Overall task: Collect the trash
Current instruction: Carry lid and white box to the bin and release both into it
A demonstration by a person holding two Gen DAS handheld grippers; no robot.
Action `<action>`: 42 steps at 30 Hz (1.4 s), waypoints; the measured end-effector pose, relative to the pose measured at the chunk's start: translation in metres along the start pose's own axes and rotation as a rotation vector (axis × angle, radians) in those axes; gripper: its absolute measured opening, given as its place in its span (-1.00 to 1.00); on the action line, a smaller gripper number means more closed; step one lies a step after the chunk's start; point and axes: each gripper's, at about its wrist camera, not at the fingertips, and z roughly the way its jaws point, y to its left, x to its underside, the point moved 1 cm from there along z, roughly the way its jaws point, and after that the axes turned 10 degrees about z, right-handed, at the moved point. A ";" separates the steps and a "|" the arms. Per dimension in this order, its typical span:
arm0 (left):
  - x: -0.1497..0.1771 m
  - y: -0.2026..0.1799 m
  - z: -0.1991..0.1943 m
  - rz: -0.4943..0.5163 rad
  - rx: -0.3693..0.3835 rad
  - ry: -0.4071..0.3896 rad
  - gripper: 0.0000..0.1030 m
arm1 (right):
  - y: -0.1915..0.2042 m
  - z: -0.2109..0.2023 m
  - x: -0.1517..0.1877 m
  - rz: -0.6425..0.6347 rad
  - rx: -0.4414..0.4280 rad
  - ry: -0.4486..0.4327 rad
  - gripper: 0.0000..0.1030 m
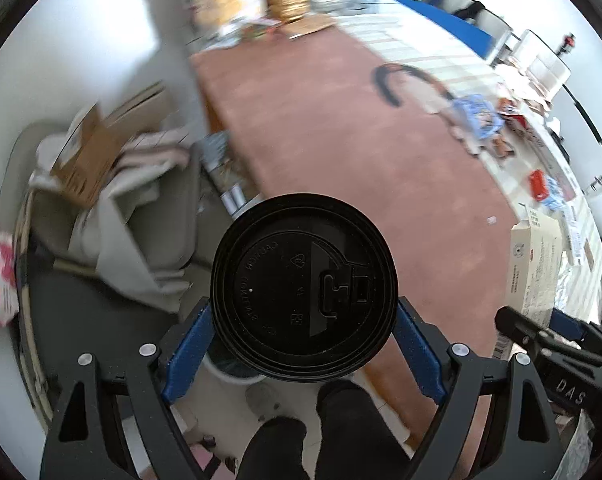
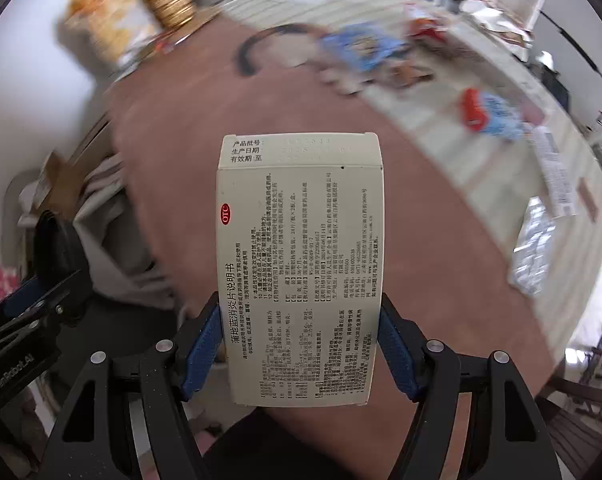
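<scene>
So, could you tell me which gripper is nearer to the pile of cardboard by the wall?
Left. The left gripper, shut on the black-lidded cup, is on the side of the cardboard pile; the right gripper, holding the medicine box, is farther from it.

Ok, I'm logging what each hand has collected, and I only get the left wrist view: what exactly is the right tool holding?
Observer: A cream medicine box, clamped between the right tool's blue pads.
Operator: Any marking to identify it?
Observer: A red oval OTC mark beside dense black Chinese print.
Operator: Is the far end open?
Observer: No, the end flap looks shut.
</scene>
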 end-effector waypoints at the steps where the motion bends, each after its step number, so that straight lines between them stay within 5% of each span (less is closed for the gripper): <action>1: 0.007 0.010 0.002 -0.014 -0.004 0.007 0.67 | 0.013 0.006 0.010 -0.016 -0.011 0.012 0.44; 10: 0.109 0.130 0.088 -0.246 -0.008 0.148 0.67 | 0.114 0.115 0.114 -0.169 -0.039 0.218 0.44; 18: 0.215 0.204 0.251 -0.503 0.169 0.333 0.67 | 0.144 0.270 0.186 -0.249 0.017 0.380 0.44; 26: 0.244 0.223 0.379 -0.589 0.342 0.369 0.86 | 0.148 0.424 0.218 -0.238 0.023 0.476 0.44; 31: 0.251 0.239 0.407 -0.586 0.297 0.380 0.96 | 0.159 0.483 0.231 -0.243 -0.038 0.524 0.50; 33: 0.259 0.243 0.408 -0.588 0.257 0.383 0.96 | 0.162 0.499 0.235 -0.243 -0.055 0.539 1.00; 42: 0.270 0.250 0.358 -0.467 -0.009 0.398 0.96 | 0.172 0.484 0.238 -0.357 0.062 0.460 1.00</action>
